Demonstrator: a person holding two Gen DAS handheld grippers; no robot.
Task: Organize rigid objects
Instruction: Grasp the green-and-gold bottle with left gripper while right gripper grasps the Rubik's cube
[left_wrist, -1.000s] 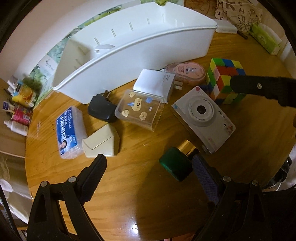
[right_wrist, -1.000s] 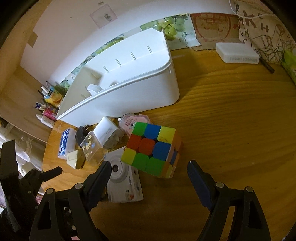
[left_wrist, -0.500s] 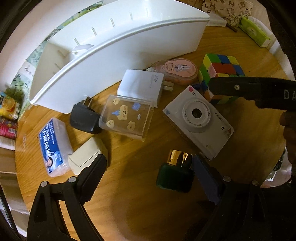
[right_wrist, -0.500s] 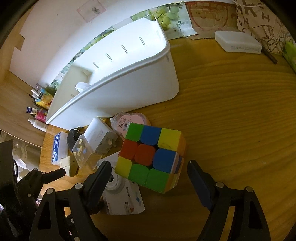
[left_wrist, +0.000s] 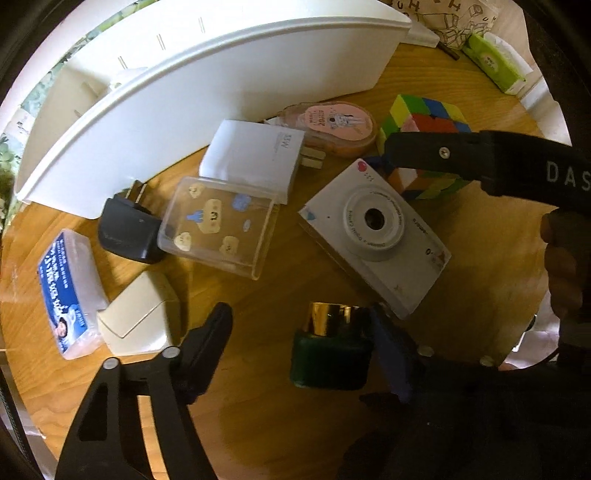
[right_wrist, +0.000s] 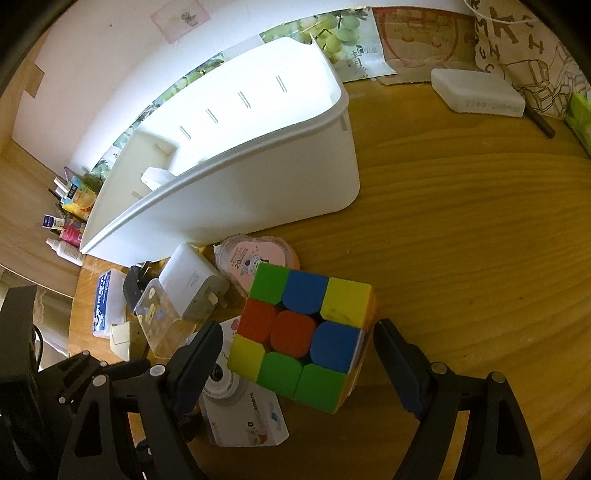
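The puzzle cube (right_wrist: 301, 341) sat on the wooden table (right_wrist: 480, 258) between the closing, not yet touching fingers of the right gripper (right_wrist: 295, 354), while the left gripper (left_wrist: 299, 347) closed around the green gold-capped bottle (left_wrist: 330, 350), only its right finger touching.

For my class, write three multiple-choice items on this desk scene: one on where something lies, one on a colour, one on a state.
1. Where does the pink round case lie?
A. inside the white bin
B. on the table beside the white charger
C. on top of the cube

2. What colour is the centre tile on the cube's top face?
A. white
B. red-orange
C. black

3. How does the right gripper stand at the cube?
A. fingers either side, jaws closing, pads not yet pressing
B. shut tight beside it
C. lifting it over the bin

Answers: 1 B, it lies on the wood next to the white charger, outside the white bin. 2 B, the middle tile is red-orange. 3 A, gaps show on both sides.
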